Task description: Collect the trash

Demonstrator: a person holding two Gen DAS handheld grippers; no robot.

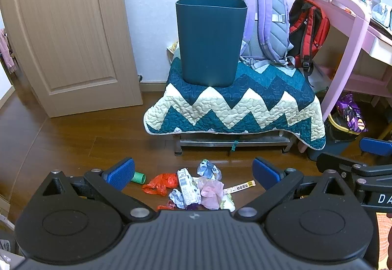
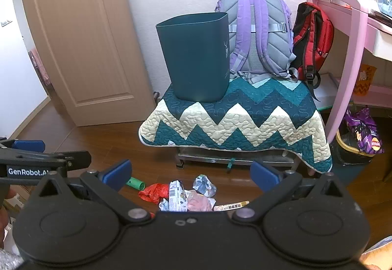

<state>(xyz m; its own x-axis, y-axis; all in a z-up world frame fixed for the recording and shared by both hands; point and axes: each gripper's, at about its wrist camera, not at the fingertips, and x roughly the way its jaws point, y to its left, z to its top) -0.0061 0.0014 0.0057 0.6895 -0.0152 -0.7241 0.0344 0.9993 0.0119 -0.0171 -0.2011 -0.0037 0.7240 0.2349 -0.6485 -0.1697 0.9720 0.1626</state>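
Both tools hang with jaws wide apart and empty: the left tool (image 1: 193, 173) and the right tool (image 2: 191, 175). The trash pile (image 1: 196, 187) lies on the floor just ahead and below, between them; the bin (image 1: 210, 42) stands beyond on the tabletop (image 1: 245, 108).

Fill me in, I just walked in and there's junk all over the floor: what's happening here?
A person holds a two-finger tool in each hand, gathering litter. Both the left tool and the right tool are wide open and empty, aimed down at a pile of wrappers on the wooden floor, with a green tube beside it. The dark bin stands on a quilt-covered stool beyond. Nothing has been picked up.
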